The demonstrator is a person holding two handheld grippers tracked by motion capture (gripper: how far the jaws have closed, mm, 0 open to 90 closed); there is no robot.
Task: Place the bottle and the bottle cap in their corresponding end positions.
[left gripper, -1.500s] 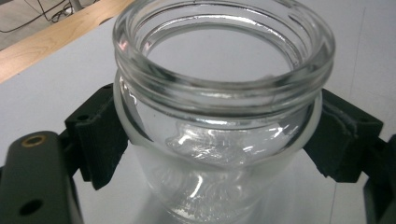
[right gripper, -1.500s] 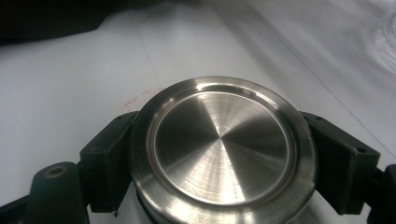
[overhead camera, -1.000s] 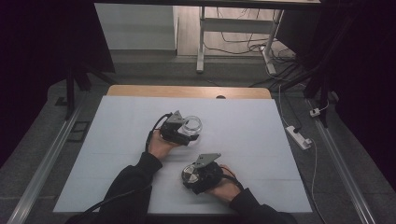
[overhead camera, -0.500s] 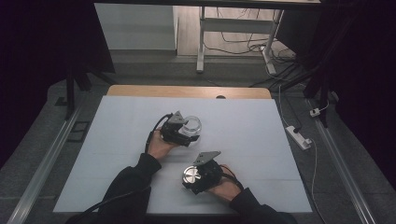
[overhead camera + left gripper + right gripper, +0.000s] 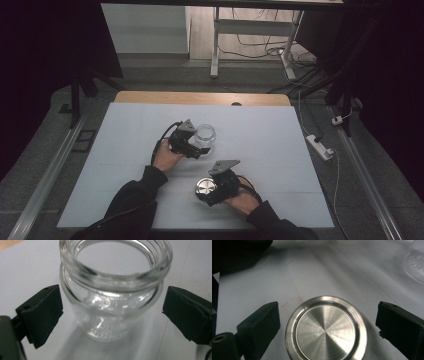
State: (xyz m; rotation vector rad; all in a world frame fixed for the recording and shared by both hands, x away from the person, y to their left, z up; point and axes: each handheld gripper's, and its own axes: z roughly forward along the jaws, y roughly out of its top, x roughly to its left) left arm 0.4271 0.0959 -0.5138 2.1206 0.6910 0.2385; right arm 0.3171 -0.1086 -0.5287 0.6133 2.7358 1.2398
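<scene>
A clear glass jar [image 5: 206,134] without a lid stands upright on the white table sheet [image 5: 125,150]. My left gripper [image 5: 202,143] reaches around it from the left. In the left gripper view the jar [image 5: 112,302] sits between the two black pads [image 5: 42,315], which have just been opening and stand slightly off the glass. A round brushed-metal lid [image 5: 204,188] lies flat nearer the front edge. My right gripper [image 5: 208,191] straddles it. Its jaws have also just been opening, and the right gripper view shows gaps on both sides of the lid [image 5: 325,330].
The sheet's far side ends at a wooden table edge [image 5: 200,97]. A white power strip [image 5: 318,146] lies on the floor to the right. In the right gripper view the jar's base [image 5: 414,265] shows at the top right and a dark sleeve [image 5: 239,252] at the top left.
Both grippers' jaws have spread apart, off the jar and off the lid. Both hands have stayed where they were.
</scene>
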